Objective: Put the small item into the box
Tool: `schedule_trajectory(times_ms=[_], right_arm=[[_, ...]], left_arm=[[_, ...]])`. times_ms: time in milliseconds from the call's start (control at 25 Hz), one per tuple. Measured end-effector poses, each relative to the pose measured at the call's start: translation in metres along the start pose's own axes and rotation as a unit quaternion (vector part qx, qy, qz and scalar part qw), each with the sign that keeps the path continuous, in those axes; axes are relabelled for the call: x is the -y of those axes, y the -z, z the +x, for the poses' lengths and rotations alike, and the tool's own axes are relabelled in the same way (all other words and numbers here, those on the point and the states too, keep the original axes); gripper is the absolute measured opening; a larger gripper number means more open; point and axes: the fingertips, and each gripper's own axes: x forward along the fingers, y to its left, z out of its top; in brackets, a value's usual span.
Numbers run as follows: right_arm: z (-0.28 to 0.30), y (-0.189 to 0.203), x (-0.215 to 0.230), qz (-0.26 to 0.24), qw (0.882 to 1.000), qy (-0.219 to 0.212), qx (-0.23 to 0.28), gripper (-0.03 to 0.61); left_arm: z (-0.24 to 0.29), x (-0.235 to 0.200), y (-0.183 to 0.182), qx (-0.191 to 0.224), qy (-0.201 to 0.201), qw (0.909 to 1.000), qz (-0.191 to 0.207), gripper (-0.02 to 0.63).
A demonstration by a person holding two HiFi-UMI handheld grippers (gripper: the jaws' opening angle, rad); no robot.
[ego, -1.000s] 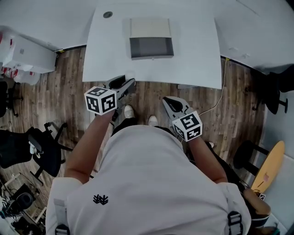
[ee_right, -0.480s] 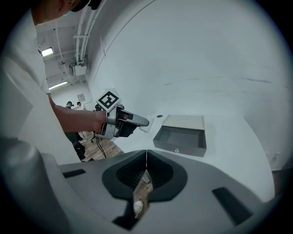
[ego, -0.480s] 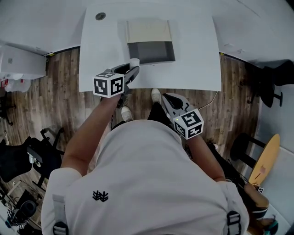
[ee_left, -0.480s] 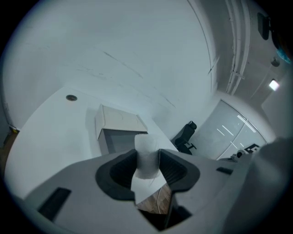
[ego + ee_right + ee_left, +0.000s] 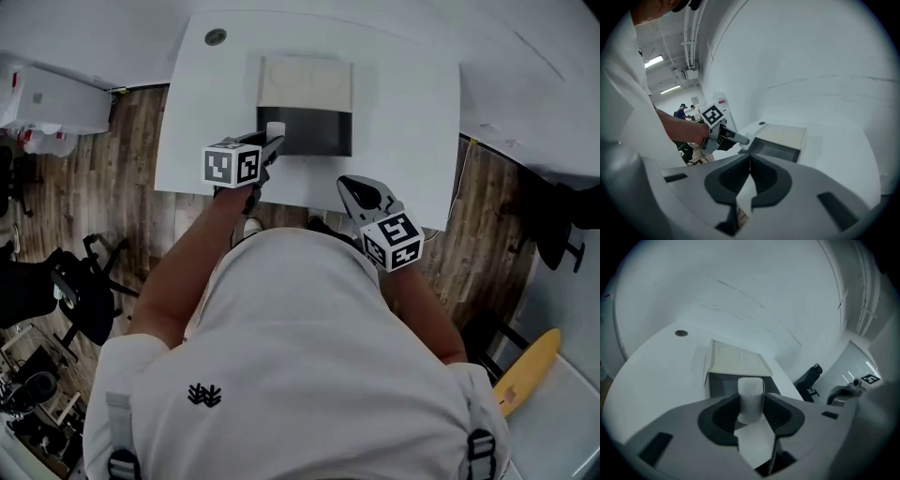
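Note:
A small white cylindrical item stands upright between the jaws of my left gripper, which is shut on it. In the head view this gripper holds the item just at the left front corner of the open box. The box has a dark inside and a beige lid folded back behind it. My right gripper hovers over the table's front edge, right of the box, its jaws shut with nothing between them. From the right gripper view the left gripper reaches toward the box.
The white table has a round cable hole at its far left. Wooden floor surrounds it, with a black office chair at left, a white cabinet far left and a yellow board at right.
The left gripper has carried the white item forward from above the floor to the box's front left corner. The right gripper has moved forward to the table's front edge.

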Motion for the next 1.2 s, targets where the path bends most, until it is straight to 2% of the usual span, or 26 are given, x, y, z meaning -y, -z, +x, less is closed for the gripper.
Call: schedule_trajectory(times_ms=[200, 480, 760, 1000, 1200], right_arm=[[0.004, -0.003, 0.036, 0.006, 0.999, -0.035, 0.0, 0.008], [0.008, -0.009, 0.068, 0.022, 0.998, -0.059, 0.008, 0.008], [0.012, -0.002, 0.09, 0.046, 0.997, -0.07, 0.006, 0.008], [0.016, -0.005, 0.1, 0.056, 0.995, -0.077, 0.008, 0.008], [0.017, -0.003, 0.105, 0.063, 0.995, -0.079, 0.008, 0.008]], left_arm=[[0.03, -0.02, 0.007, -0.035, -0.06, 0.9975, -0.012, 0.16], [0.048, -0.043, 0.015, -0.096, -0.129, 0.9869, -0.017, 0.16], [0.056, -0.049, 0.023, -0.138, -0.153, 0.9782, -0.024, 0.16], [0.061, -0.05, 0.029, -0.187, -0.174, 0.9669, -0.014, 0.161], [0.065, -0.049, 0.035, -0.21, -0.182, 0.9605, -0.013, 0.164]])
